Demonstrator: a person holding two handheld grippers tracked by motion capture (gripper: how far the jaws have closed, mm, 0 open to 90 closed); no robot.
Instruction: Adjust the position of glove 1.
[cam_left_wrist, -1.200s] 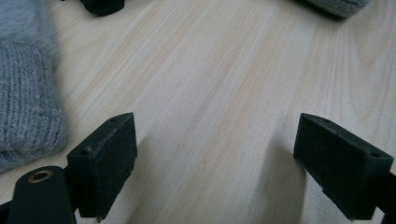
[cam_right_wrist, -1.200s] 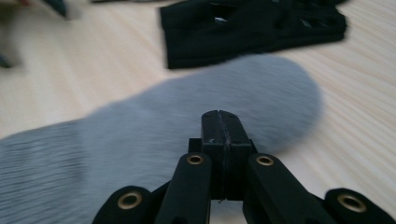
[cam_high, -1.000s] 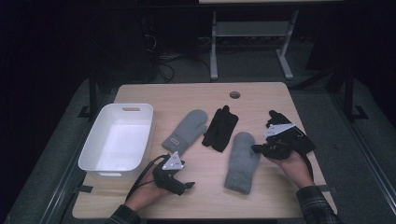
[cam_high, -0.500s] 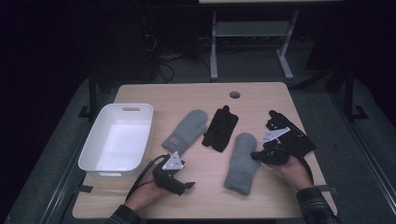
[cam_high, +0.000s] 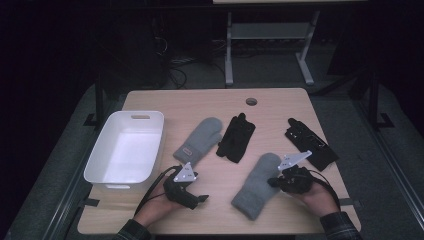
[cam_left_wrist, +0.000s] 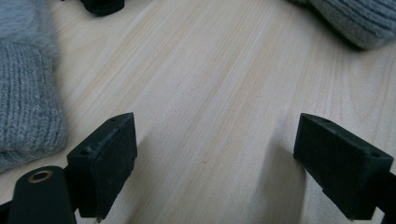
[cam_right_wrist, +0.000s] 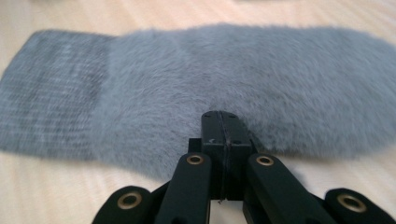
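Black pads pressed flat together, nothing between them: that is how I see my right gripper (cam_right_wrist: 223, 135) in its own view, its closed tip over the near edge of the grey fuzzy mitten (cam_right_wrist: 243, 79). I cannot tell whether the tip touches the fleece or hangs just above it. That mitten lies flat, its ribbed cuff to the left in this view. From the high view, the right gripper (cam_high: 278, 181) sits at the right edge of the same mitten (cam_high: 255, 187), near the front of the wooden table (cam_high: 200, 102).

My left gripper (cam_left_wrist: 229, 172) stands wide open, with bare wood between its two pads and nothing gripped. A ribbed cuff of the second grey mitten (cam_left_wrist: 23, 88) lies just to the left of the jaws, not touching them. In the high view the left gripper (cam_high: 199, 197) rests near the front edge, and the second mitten (cam_high: 198, 141) lies beyond it.

Farther out, I see one black glove (cam_high: 236, 137) between the two mittens and another black glove (cam_high: 311, 143) towards the right side of the table. A white bin (cam_high: 147, 165) stands on the left side.
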